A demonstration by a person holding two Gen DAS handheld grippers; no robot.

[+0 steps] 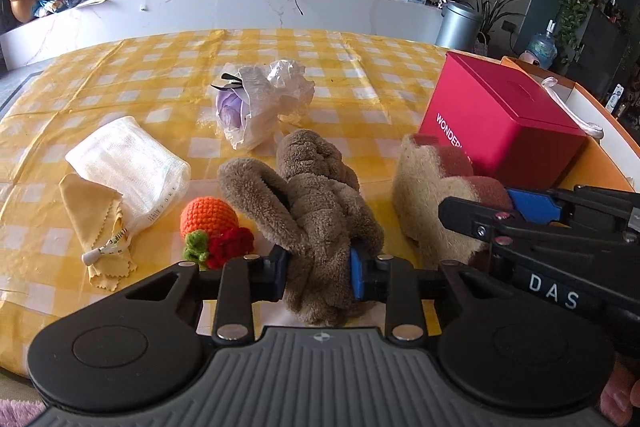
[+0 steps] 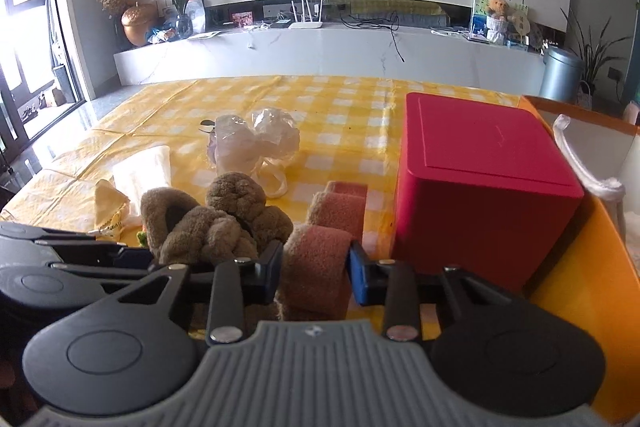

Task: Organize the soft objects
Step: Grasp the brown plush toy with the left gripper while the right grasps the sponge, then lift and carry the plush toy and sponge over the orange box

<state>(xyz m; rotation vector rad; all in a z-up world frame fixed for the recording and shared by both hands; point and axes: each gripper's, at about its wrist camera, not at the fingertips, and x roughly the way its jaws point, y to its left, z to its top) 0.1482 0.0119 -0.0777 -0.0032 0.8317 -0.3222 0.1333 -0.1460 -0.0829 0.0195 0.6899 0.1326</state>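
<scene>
We have two claws down on the yellow checked table (image 1: pixel 120 67). Our left claw (image 1: pixel 318 273) is squeezed narrow on the brown fluffy towel (image 1: pixel 316 195), which sits bunched up at the near edge. Our right claw (image 2: pixel 314 269) is squeezed on the pink and tan pad (image 2: pixel 320 259) just beside it, close to the red box (image 2: pixel 484 187). Both things look soft and light. They will squash and flop, so we think a thick bunched part is the best place to hold. A loose end might slip out. The orange knit toy (image 1: pixel 210 217), the white mesh bag (image 1: pixel 128 163) and the plastic bag (image 1: pixel 260 103) sit farther out.
</scene>
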